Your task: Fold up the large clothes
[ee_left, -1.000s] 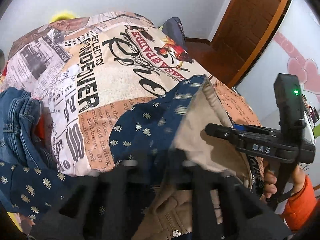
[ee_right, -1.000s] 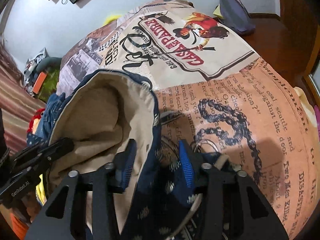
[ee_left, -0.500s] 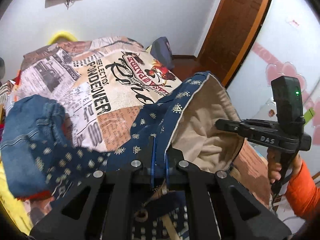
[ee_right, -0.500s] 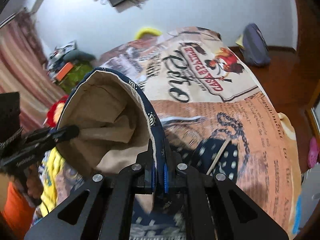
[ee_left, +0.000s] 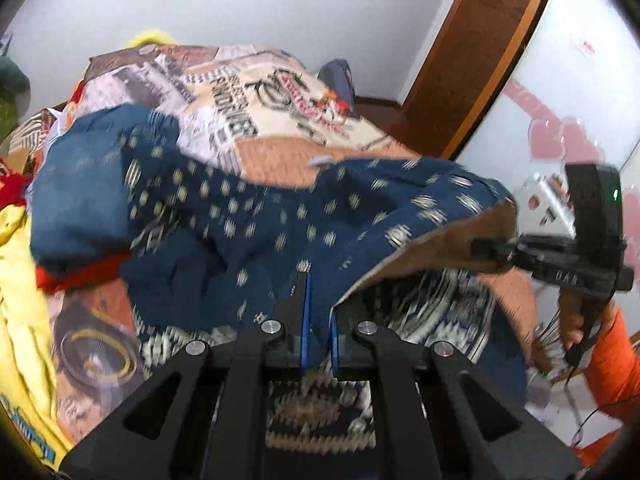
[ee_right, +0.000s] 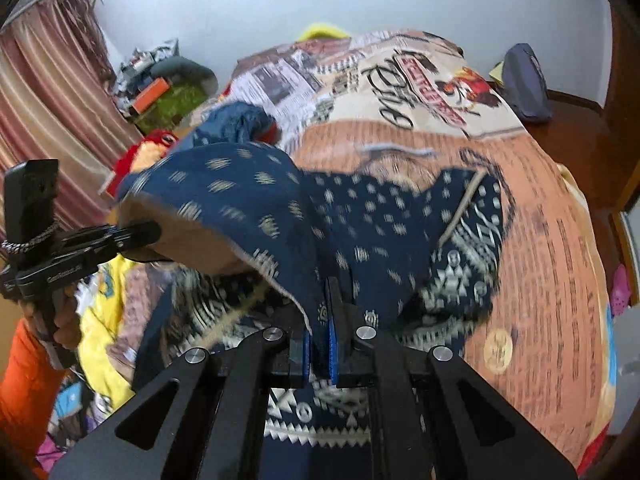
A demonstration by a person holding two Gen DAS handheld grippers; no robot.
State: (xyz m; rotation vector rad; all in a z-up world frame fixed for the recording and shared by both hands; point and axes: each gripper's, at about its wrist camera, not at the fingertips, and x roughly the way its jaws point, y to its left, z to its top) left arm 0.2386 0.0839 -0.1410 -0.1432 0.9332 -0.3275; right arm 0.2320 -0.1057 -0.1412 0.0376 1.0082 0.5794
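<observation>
My navy patterned garment (ee_left: pixel 280 216) hangs lifted above the bed, dark blue with small cream motifs and a plain tan lining (ee_right: pixel 188 240) showing under its raised edge. It is stretched between two pinched points, blurred. Its lower part, with a bolder cream geometric band (ee_right: pixel 452 276), drapes on the bedspread

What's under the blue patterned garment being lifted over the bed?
Under the blue garment lies the printed bedspread; its tan lining shows beneath the raised edge. Anything farther underneath is covered.
</observation>
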